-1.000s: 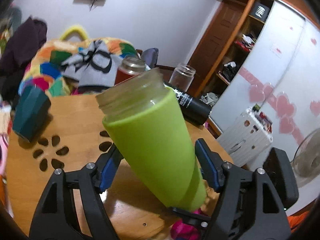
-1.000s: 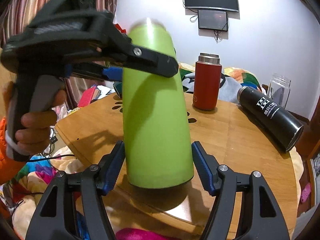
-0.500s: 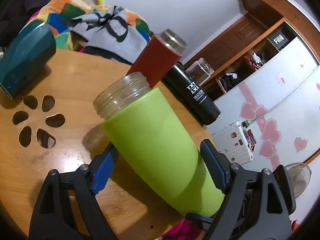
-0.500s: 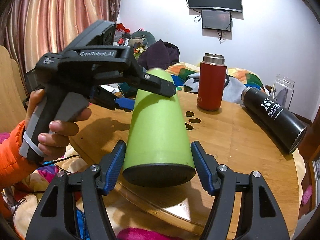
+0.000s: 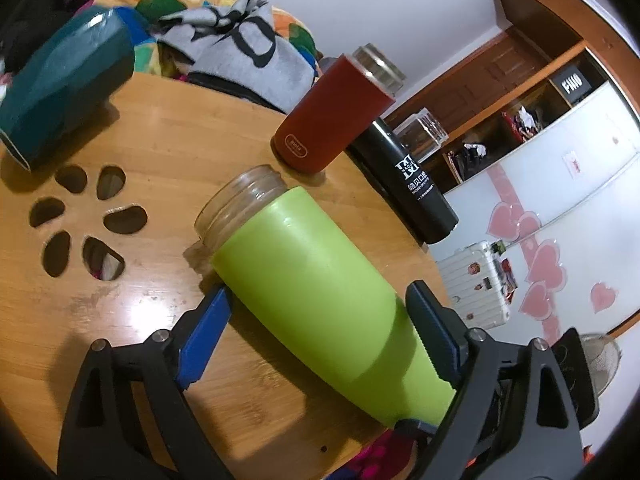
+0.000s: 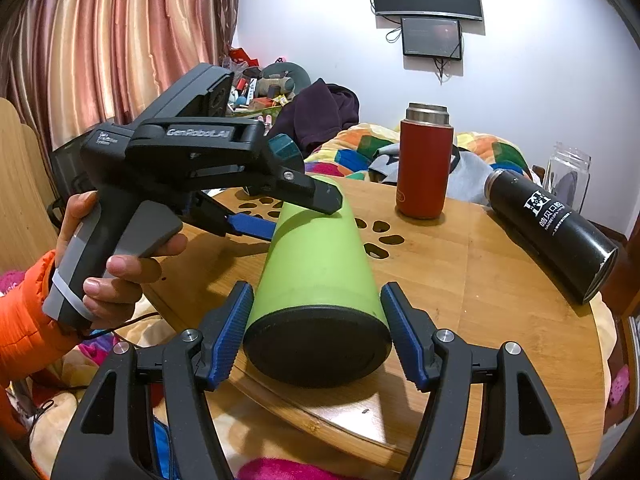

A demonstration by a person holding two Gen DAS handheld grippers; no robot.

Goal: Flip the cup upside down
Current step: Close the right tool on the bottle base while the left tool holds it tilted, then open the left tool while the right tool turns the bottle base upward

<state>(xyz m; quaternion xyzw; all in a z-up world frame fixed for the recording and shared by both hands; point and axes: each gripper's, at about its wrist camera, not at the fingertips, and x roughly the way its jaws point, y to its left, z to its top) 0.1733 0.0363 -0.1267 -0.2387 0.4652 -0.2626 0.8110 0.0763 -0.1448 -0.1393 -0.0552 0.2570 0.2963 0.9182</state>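
The green cup (image 5: pixel 320 296) has a clear glass threaded mouth and a black base (image 6: pixel 316 346). It is tipped far over, mouth toward the table's middle, base toward the near edge. My left gripper (image 5: pixel 320 332) is shut on the green cup around its lower body; it also shows in the right wrist view (image 6: pixel 304 204), clamped across the cup. My right gripper (image 6: pixel 316 336) is open, its blue pads (image 6: pixel 230 334) flanking the cup's base with small gaps.
On the round wooden table (image 6: pixel 480 280) stand a red flask (image 6: pixel 424 164) and a glass jar (image 6: pixel 568 176). A black bottle (image 6: pixel 552 236) and a teal cup (image 5: pixel 64 92) lie on their sides. Petal-shaped holes (image 5: pixel 80 224) pierce the table's middle.
The green cup went from upright to steeply tilted, its mouth swinging away and down toward the table while my left gripper turned with it. My right gripper stayed open around the base.
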